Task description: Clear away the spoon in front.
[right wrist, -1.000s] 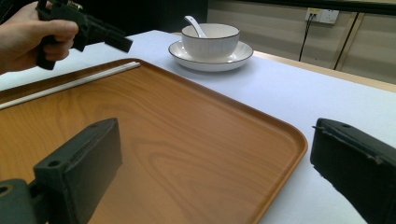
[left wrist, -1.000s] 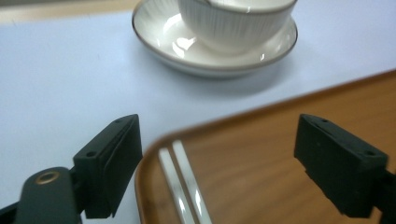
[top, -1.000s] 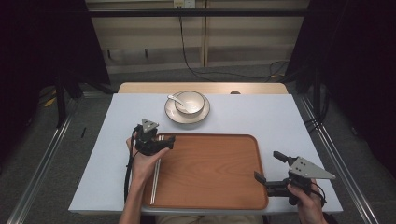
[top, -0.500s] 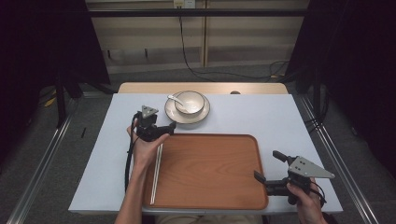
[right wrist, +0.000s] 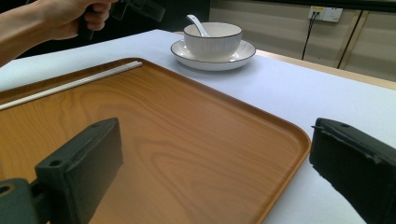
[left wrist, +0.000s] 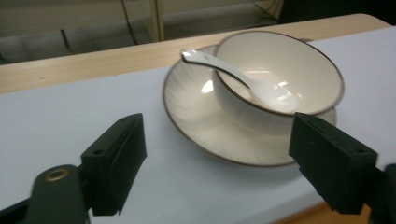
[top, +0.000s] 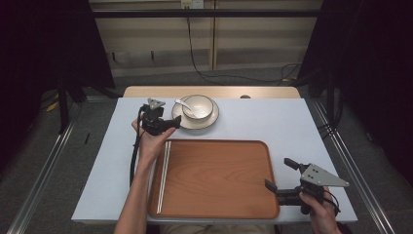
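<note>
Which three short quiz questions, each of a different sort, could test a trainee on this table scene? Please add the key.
1. True or false: the spoon lies flat on the tray.
2. Multiple choice: the chopsticks lie on the tray along its A) left edge, B) right edge, C) far edge.
3. Fill in: the bowl stands on a ____.

Key
1. False: it rests in the bowl, its handle leaning over the rim.
2. A.
3. Saucer.

For reference: the left gripper is beside the saucer with its fingers apart, and the right gripper is at the tray's right edge, also open.
</note>
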### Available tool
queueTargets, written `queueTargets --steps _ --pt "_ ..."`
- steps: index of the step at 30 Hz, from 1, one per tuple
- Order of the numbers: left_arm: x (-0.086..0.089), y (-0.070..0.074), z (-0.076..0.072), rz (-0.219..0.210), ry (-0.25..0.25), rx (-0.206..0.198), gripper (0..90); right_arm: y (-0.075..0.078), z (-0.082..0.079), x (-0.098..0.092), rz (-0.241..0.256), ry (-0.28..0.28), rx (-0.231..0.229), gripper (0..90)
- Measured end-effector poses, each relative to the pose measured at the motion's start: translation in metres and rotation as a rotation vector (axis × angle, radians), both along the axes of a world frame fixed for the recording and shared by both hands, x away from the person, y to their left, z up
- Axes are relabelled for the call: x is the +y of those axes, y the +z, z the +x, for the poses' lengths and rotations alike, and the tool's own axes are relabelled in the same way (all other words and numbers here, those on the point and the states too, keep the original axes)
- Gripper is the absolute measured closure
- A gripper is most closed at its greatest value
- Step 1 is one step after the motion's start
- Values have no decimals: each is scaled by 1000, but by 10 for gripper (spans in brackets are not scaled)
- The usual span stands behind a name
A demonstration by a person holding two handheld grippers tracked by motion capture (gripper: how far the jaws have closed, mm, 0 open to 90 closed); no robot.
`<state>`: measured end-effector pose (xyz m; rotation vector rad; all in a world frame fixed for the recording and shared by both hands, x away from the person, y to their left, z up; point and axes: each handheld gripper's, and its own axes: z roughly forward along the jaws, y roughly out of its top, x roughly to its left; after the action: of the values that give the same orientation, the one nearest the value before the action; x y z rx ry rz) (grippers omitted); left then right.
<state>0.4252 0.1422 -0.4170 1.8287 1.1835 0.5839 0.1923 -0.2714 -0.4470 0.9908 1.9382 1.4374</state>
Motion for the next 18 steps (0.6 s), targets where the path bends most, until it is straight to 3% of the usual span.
queueTargets --steps 2,5,6,8,10,11,13,14,17,18 --pt "3 3 8 -24 -19 13 228 0 1 1 0 2 0 25" --pt "3 5 18 -30 -29 6 317 0 0 1 -1 2 0 25" --pt "3 6 21 -15 -29 12 334 0 0 1 -1 1 1 25" --pt "2 4 28 -36 -42 15 374 0 0 0 2 -1 0 25" --pt "0 4 36 -12 -45 38 358 0 0 0 1 2 -1 25" --pt "-2 4 38 6 -34 28 323 0 0 1 1 4 -2 25" --pt "-4 4 44 14 -28 4 371 0 0 1 2 11 -3 25" --pt "-3 6 49 12 -28 15 379 0 0 1 2 12 -3 25" --pt "-1 11 57 -43 -52 18 452 0 0 1 -1 12 -8 28" --pt "-2 13 59 -14 -43 13 455 1 0 0 1 10 -9 29"
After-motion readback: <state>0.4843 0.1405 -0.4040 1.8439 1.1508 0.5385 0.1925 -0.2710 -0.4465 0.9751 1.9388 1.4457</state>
